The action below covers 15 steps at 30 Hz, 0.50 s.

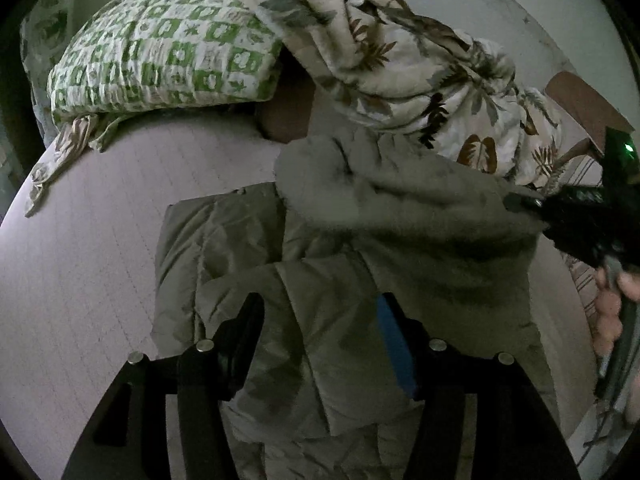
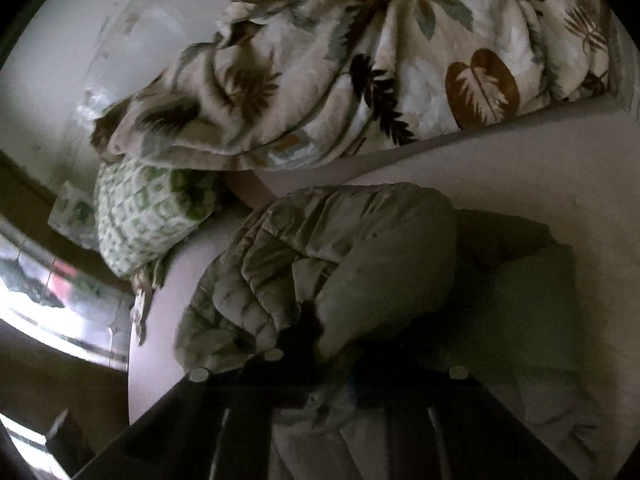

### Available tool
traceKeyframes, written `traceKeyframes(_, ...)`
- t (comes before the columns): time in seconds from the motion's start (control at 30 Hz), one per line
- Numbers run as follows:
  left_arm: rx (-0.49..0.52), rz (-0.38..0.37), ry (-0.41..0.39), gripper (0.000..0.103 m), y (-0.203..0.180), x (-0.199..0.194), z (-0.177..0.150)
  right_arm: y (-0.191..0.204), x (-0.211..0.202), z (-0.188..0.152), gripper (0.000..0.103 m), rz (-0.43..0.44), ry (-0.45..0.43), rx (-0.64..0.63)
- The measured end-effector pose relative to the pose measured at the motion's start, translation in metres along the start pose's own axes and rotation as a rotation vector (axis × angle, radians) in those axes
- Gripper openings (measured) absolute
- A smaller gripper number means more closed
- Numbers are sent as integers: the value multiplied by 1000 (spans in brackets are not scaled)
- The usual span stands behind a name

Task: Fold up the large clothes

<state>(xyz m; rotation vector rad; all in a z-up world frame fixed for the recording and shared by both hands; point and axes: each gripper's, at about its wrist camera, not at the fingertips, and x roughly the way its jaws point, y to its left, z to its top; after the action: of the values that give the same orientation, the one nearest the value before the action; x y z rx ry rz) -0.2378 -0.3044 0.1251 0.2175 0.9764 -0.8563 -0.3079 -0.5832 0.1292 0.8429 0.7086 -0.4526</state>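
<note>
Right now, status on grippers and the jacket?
Left gripper straddles a jacket fold, grip unclear. Right gripper buried in it, dark. Quilt and pillow lie beyond.

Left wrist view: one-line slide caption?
Left gripper straddles a fold of the grey puffer jacket on the bed.

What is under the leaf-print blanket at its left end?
The leaf-print blanket drapes over the green checked pillow and a brownish cushion. How far either extends beneath is covered.
</note>
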Motion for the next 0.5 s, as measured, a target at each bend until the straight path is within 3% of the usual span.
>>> traceKeyframes(0.4, 60, 22, -63, 60, -26, -33, -12, -32, -85, -88, 12, 96, 49, -73)
traceKeyframes(0.5, 96, 34, -56, 61, -38, -27, -17, -46, -90, -118, 7, 110, 82, -64)
